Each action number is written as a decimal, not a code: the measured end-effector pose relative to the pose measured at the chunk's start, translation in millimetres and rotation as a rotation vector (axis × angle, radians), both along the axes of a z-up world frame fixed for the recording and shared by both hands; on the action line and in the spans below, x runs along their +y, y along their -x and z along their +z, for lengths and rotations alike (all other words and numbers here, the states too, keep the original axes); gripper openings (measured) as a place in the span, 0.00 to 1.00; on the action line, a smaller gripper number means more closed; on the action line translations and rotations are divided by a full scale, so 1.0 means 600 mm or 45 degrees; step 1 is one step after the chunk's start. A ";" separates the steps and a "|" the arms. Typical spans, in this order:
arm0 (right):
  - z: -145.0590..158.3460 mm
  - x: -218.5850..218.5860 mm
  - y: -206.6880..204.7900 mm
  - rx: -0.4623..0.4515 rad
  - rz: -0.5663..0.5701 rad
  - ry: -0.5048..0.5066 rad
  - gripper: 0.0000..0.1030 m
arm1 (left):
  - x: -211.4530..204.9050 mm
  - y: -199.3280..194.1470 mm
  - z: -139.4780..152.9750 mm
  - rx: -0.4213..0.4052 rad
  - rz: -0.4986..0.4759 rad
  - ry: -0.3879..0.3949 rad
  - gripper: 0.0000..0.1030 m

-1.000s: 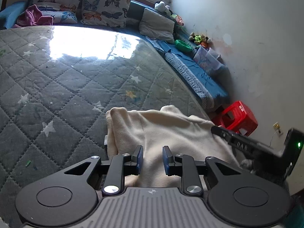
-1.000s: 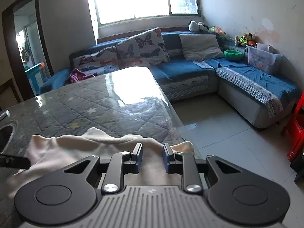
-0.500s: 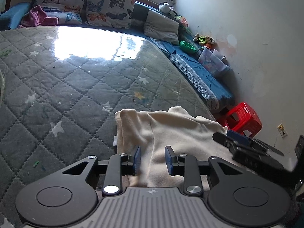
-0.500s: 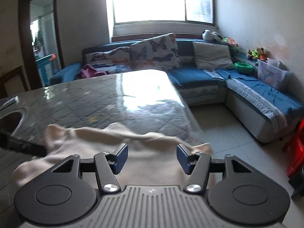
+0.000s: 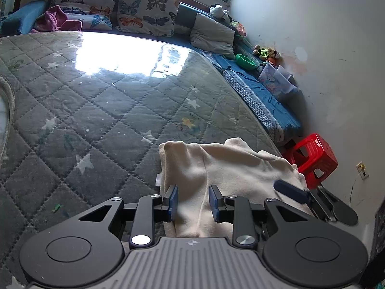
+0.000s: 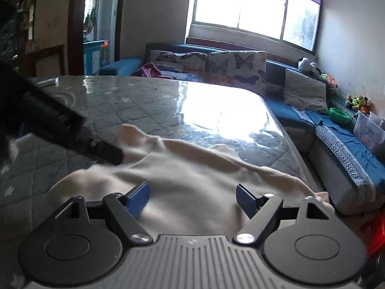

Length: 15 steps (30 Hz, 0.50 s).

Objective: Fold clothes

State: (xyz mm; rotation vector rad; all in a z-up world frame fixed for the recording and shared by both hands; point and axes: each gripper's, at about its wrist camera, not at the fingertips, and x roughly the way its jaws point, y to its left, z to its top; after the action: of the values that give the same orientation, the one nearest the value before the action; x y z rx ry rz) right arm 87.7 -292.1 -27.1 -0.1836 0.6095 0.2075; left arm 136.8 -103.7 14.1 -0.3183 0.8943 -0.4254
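Observation:
A cream fleece garment (image 5: 228, 166) lies bunched at the near right corner of the quilted grey star-pattern table (image 5: 96, 120). My left gripper (image 5: 192, 200) is narrowly shut on a thick fold of it; the cloth fills the gap and touches both pads. In the right wrist view the garment (image 6: 192, 168) spreads over the table (image 6: 144, 110). My right gripper (image 6: 192, 190) hovers over it with its jaws opening wide, and neither pad presses the cloth. One of its fingers (image 5: 288, 189) shows at the right of the left wrist view. The left gripper's dark fingers (image 6: 105, 153) reach onto the cloth from the left.
The table's curved right edge (image 5: 252, 120) drops to the floor, where a red plastic stool (image 5: 312, 156) stands close by. A blue corner sofa (image 6: 336, 130) with butterfly cushions (image 5: 146, 7) runs behind and to the right. A pink cloth (image 5: 55, 20) lies on the sofa.
The right jaws went from shut on the cloth to wide apart and let it go, while that hand slid sideways and rolled. The left gripper stayed almost still, its gap slightly wider.

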 end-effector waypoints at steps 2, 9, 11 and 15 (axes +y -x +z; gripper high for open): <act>0.003 0.003 0.016 -0.007 0.002 0.000 0.79 | 0.000 0.000 -0.001 -0.001 0.003 0.001 0.30; -0.002 -0.008 0.074 -0.009 -0.017 -0.037 0.85 | -0.006 0.011 0.006 -0.041 0.011 -0.038 0.41; 0.001 -0.014 0.091 -0.030 -0.038 -0.044 0.85 | -0.010 0.022 0.013 -0.080 0.001 -0.074 0.41; 0.009 -0.046 0.124 -0.033 -0.129 -0.127 0.89 | -0.018 0.042 0.019 -0.126 -0.022 -0.105 0.46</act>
State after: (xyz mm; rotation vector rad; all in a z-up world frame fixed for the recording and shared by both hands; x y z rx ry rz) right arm 13.3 -319.6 -21.8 -0.0590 0.5800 0.1369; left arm 111.5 -114.5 25.2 -0.2121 0.8161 -0.4157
